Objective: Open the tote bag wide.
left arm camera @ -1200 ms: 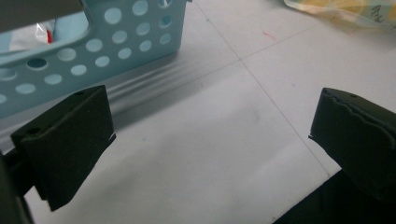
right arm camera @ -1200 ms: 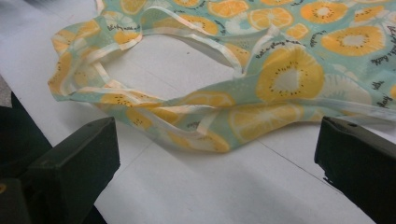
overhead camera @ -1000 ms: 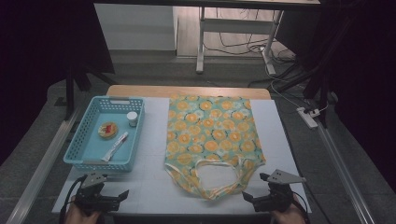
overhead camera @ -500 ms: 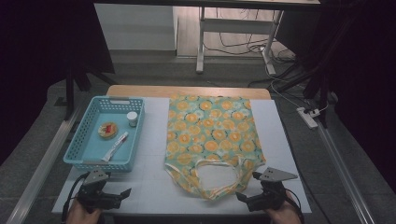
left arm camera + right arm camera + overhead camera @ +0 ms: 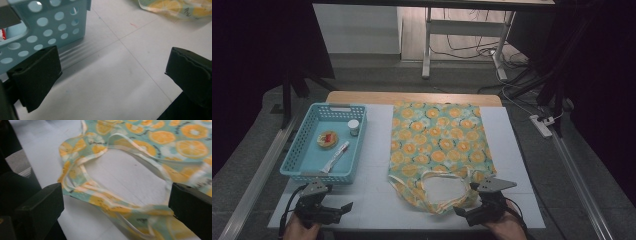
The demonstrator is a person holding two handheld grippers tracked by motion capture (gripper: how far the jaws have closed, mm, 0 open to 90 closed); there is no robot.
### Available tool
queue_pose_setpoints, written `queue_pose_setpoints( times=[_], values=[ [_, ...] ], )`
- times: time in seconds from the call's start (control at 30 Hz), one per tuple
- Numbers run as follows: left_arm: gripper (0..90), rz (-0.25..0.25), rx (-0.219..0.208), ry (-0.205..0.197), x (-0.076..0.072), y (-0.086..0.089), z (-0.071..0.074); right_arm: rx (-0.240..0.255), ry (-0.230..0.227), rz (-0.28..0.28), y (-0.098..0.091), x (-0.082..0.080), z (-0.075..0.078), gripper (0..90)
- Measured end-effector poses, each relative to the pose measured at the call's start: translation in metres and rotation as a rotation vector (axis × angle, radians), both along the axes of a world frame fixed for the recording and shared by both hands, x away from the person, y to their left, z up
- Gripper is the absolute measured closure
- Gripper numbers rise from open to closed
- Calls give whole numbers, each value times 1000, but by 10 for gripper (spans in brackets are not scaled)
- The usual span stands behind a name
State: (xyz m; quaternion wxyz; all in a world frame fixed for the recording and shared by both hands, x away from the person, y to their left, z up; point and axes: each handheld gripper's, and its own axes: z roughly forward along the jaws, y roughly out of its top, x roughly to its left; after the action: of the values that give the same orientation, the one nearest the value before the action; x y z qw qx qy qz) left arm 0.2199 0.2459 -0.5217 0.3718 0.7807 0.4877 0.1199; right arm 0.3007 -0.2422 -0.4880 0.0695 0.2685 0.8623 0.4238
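Note:
A tote bag printed with orange slices on teal lies flat in the middle of the white table, its handles looped toward the near edge. My right gripper is open just behind the handles, and the handle loop lies on the table between and beyond its jaws. My left gripper is open near the table's front left, in front of the blue basket. Bare table shows between its jaws, with the basket's perforated wall close on the left.
The blue basket holds a small white jar, a round red and yellow item and a white tube. A wooden strip edges the table's far side. Metal rails run along both sides.
My right gripper has shifted left and forward, toward the bag's handles. My left gripper has edged slightly right. The bag and basket lie as before.

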Motion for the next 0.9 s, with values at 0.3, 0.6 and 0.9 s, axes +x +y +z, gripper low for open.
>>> queue_pose_setpoints(
  times=[0.3,0.6,0.9],
  values=[
    [2,-15,23,-15,-2,-3,1,-37,24,102,21,-4,-8,5],
    [2,-24,21,-17,-2,-3,1,-56,58,178,43,-6,-15,10],
    [3,-33,28,-19,-2,-4,1,-112,46,261,58,-11,-19,241]
  ],
)
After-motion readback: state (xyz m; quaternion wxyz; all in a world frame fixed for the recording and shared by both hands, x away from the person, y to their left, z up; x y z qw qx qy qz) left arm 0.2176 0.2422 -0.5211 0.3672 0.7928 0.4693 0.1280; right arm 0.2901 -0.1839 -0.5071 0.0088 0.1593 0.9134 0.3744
